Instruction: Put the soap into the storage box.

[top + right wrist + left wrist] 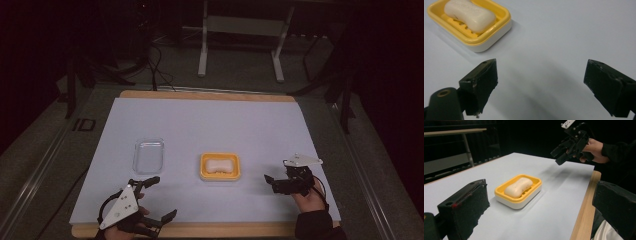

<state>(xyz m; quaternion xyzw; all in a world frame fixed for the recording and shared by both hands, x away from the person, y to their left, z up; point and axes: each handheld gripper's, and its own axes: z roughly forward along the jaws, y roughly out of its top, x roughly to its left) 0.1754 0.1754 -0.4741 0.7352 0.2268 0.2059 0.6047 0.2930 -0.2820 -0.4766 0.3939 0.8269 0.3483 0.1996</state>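
A white bar of soap lies in a yellow soap dish with a white base, near the middle of the pale sheet. My left gripper is at the front left, open and empty, pointing toward the dish and soap. My right gripper hovers to the right of the dish, open with nothing between its jaws. In the right gripper view the soap and dish sit at the upper left, apart from the jaws. The left gripper view shows the right gripper held in a hand above the table.
A clear plastic lid or tray lies left of the dish. The pale sheet covers a wooden board whose front edge shows. Table legs and cables stand on the dark floor beyond.
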